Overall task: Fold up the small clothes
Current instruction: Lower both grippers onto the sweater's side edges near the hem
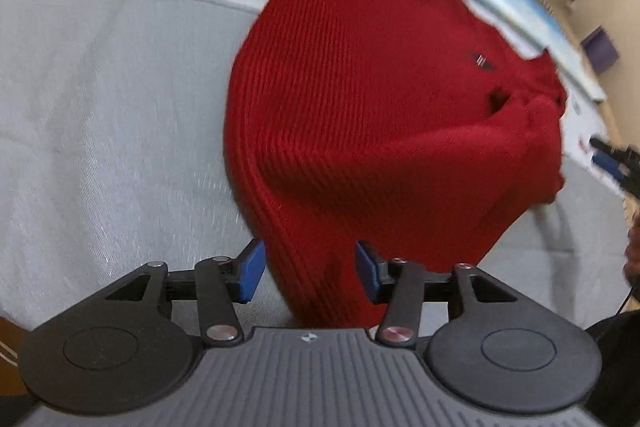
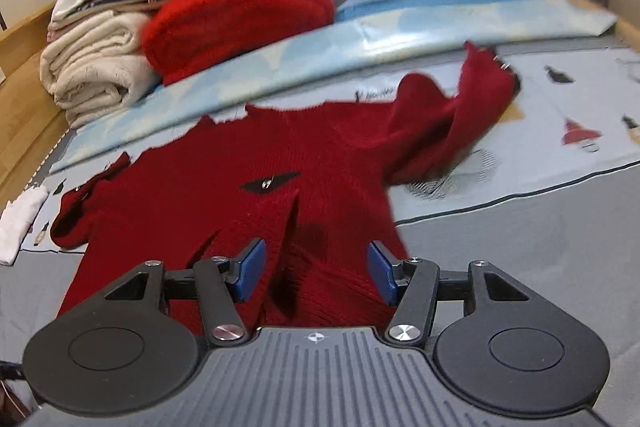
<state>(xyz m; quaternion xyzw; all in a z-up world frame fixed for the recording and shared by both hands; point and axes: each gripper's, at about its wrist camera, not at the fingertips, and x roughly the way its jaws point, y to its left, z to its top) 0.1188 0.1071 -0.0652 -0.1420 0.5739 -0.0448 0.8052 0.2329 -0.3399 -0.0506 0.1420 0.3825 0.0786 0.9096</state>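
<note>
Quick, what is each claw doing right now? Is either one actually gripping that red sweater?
Left claw: open, red sweater fabric between its blue pads, not clamped.
Right claw: open, sweater hem between its pads, not gripped.

Your left gripper shows a grey ribbed housing with a small white compass-like mark at its front edge, flanked by two round black discs, each scored with a ring. Black link arms run forward from silver pivot screws to blue-padded fingers. Your right gripper has the same build: grey ribbed body, white emblem, black discs, silver screws at every joint, blue pads on black carriers. Triangular cut-outs mark the outer links on both tools. A thin dark cable trails at the right edge of the left wrist view.
</note>
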